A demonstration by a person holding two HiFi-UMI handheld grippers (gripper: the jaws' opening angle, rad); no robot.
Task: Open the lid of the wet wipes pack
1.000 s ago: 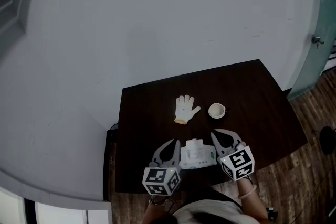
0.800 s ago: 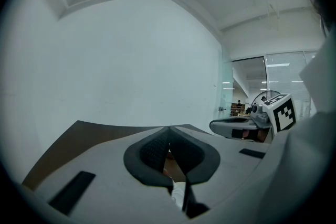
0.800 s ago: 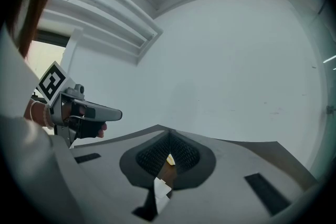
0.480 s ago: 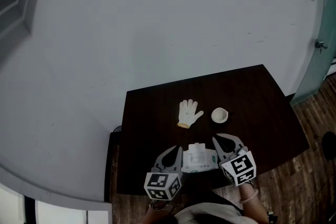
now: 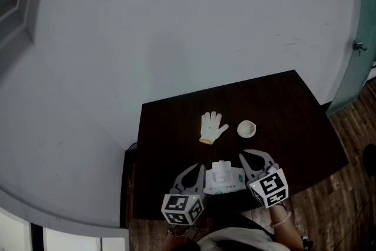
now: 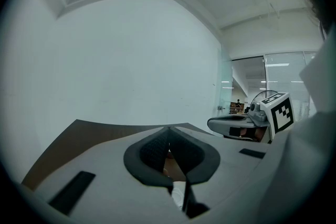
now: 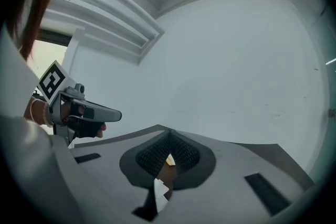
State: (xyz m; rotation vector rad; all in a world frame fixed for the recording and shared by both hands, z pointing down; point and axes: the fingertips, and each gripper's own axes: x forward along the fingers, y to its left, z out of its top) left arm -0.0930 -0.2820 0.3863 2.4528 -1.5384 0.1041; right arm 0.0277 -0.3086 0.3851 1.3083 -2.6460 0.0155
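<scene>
Wet wipes pack (image 5: 224, 178) unmoved on table (image 5: 282, 109)

A dark table (image 5: 294, 109) carries a white glove (image 5: 212, 126) beside a small bowl (image 5: 247, 129), with a wipes pack (image 5: 223, 178) near the front edge.

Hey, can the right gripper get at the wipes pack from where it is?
Probably yes. The right gripper sits just beside the pack, with nothing between them; its jaws look shut, so they would need to open first.
</scene>
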